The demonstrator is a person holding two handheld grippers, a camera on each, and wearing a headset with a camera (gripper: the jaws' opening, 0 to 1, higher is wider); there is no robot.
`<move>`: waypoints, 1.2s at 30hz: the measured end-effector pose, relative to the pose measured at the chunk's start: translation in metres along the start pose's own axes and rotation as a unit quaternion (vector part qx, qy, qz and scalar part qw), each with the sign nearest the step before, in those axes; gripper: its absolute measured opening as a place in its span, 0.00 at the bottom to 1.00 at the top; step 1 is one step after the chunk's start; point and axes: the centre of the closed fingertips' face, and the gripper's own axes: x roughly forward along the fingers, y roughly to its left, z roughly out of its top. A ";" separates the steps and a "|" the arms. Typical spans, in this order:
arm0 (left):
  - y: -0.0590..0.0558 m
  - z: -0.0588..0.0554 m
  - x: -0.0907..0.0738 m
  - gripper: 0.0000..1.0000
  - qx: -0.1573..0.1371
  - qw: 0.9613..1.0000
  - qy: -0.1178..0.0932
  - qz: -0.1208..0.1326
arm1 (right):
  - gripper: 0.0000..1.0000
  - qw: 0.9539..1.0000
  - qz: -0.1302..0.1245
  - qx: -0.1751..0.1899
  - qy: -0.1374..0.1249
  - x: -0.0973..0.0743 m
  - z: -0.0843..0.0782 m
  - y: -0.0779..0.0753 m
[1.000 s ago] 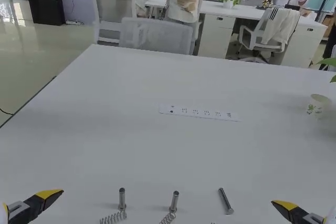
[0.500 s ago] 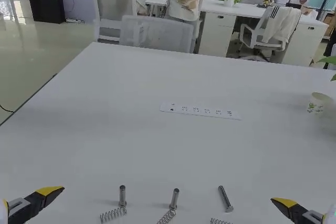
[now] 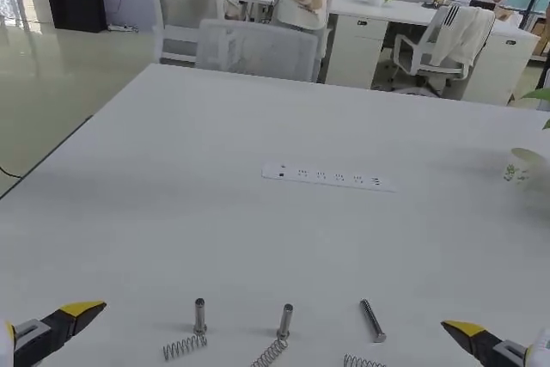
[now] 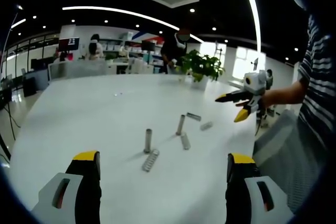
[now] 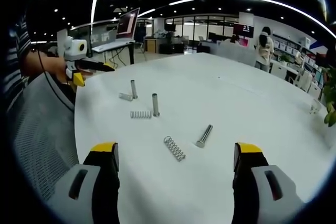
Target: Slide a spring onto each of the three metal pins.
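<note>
**Both grippers open, no spring on a pin yet**

We found the three pins in a row close to the near edge of the white table (image 3: pixel 258 238). The left pin (image 3: pixel 199 315) and the middle pin (image 3: pixel 284 321) stood upright, while the right pin (image 3: pixel 372 321) lay on its side. Just nearer than each pin lay a spring, flat on the table: the left spring (image 3: pixel 185 347), the middle spring (image 3: pixel 269 353) and the right spring (image 3: pixel 361 361). None was on a pin. We judged this a deliberate pairing, each spring set by its own pin so it could be taken without reaching across the row.

The left gripper (image 4: pixel 164 161) hung at the near left with its jaws spread wide, holding nothing. The right gripper (image 4: pixel 231 107) mirrored it at the near right, jaws likewise parted and empty. We read that stance as flanking the row, so one could steady a pin while the other threaded a spring.

In the head view the lower edge cut off both grippers apart from their yellow tips, and cropped the right spring. We could not tell whether the middle spring touched the foot of its pin, nor what kept the upright pins standing.
</note>
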 end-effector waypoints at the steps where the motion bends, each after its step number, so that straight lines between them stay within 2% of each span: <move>1: 0.000 0.000 0.000 0.98 0.000 1.000 0.000 -0.001 | 0.91 1.000 0.001 -0.001 0.001 0.000 0.000 0.000; 7: 0.002 -0.001 0.000 0.98 0.002 1.000 0.005 -0.008 | 0.91 1.000 0.007 -0.004 0.006 -0.002 -0.004 0.001; 19: 0.008 -0.002 0.000 0.98 -0.001 1.000 0.010 -0.007 | 0.91 1.000 0.006 0.001 0.023 -0.009 -0.019 -0.002; 25: 0.007 0.001 0.002 0.98 -0.003 1.000 0.002 -0.012 | 0.89 1.000 0.018 0.004 0.020 -0.004 -0.013 0.003; 29: 0.006 0.004 0.001 0.98 -0.007 1.000 -0.009 -0.016 | 0.87 1.000 0.021 0.006 0.016 0.003 -0.008 0.001; 30: 0.006 0.007 0.001 0.98 -0.006 1.000 -0.019 -0.017 | 0.87 1.000 0.021 0.009 0.013 0.005 -0.005 0.000; 33: 0.006 0.007 0.000 0.98 -0.014 0.999 -0.022 -0.018 | 0.84 1.000 0.022 0.016 0.008 0.008 0.002 -0.001; 36: 0.007 0.006 -0.001 0.98 -0.014 0.999 -0.023 -0.016 | 0.82 1.000 0.018 0.009 0.016 0.013 0.003 -0.005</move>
